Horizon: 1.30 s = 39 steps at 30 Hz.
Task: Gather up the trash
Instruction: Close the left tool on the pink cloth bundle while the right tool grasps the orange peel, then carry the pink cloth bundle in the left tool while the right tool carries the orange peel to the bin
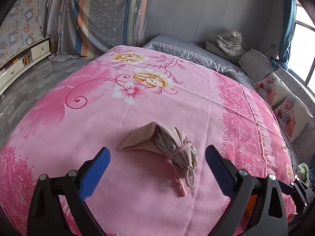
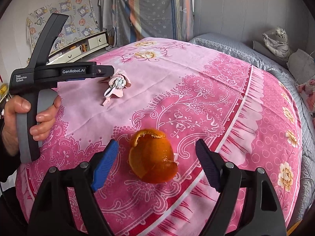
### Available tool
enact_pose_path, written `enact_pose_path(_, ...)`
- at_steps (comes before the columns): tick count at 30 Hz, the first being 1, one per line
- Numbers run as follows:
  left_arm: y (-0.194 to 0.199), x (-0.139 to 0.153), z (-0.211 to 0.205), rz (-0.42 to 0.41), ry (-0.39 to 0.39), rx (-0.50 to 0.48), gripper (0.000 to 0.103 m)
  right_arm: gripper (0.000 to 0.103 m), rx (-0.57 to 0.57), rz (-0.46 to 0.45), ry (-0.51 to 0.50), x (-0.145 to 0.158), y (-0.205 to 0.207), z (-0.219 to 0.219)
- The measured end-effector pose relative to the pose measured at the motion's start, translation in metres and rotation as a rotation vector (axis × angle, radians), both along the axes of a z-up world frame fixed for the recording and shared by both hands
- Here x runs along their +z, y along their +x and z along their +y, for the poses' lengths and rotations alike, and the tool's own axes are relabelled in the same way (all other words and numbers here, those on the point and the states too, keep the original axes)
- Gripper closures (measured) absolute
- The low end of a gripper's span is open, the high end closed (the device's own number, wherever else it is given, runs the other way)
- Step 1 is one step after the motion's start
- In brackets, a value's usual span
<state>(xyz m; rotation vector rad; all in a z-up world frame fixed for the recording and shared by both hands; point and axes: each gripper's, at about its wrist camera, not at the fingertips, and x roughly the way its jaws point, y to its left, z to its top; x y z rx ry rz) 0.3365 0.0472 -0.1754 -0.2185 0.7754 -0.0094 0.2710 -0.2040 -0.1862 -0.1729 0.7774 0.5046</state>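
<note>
In the left wrist view, the left gripper (image 1: 157,157) sits low in the frame with its blue-padded jaws spread wide and nothing in their grip. Just beyond and between the fingertips, at lower centre, lies a rolled-up face mask (image 1: 167,145) — beige, bound with its own pinkish ear loop — resting on the pink floral blanket (image 1: 102,118); the pads do not touch it. Upper right, a grey quilt (image 1: 189,49) shows past the blanket's edge, with a plastic-wrapped toy tiger (image 1: 230,43) and two printed cushions (image 1: 283,100) along the right side. A white cabinet (image 1: 25,59) stands at the left edge.

In the right wrist view, the right gripper (image 2: 157,149) also has its jaws wide apart, holding nothing. An orange peel (image 2: 152,157) — a hollow, torn shell — sits on the blanket's darker patterned border at lower centre, between the two fingertips but clear of both pads. At left of frame, a hand (image 2: 23,118) grips the handle of the left gripper's black body, whose front end points toward the mask at upper left of centre, well apart from the peel.
</note>
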Motion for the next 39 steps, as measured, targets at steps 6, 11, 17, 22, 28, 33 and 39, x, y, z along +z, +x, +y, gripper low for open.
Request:
enact_pose_path(6,0.012,-0.006,-0.009,0.014,0.012,-0.029,0.014,0.027,0.003,0.016,0.012,-0.003,0.007,0.004)
enact_pose_path(11,0.020,-0.015,-0.012,0.045,0.004,-0.044,0.030,0.032,-0.005,0.039,0.027,-0.009,0.011,0.003)
enact_pose_path(17,0.028,-0.024,-0.017,0.073,-0.025,-0.071,0.057,0.046,-0.011,0.065,0.037,-0.014,0.017,0.002)
enact_pose_path(22,0.027,-0.024,-0.015,0.058,-0.060,-0.070,0.067,0.061,-0.010,0.069,0.042,-0.014,0.017,0.002)
enact_pose_path(28,0.023,-0.019,-0.013,0.037,-0.055,-0.055,0.073,0.070,-0.031,0.067,0.078,-0.010,0.018,-0.004)
enact_pose_path(33,0.016,-0.009,-0.011,0.012,-0.049,-0.058,0.074,0.071,-0.048,0.047,0.089,-0.003,0.015,-0.009)
enact_pose_path(39,0.003,0.007,-0.010,-0.032,-0.043,-0.064,0.074,0.071,-0.066,0.013,0.102,0.012,0.006,-0.015)
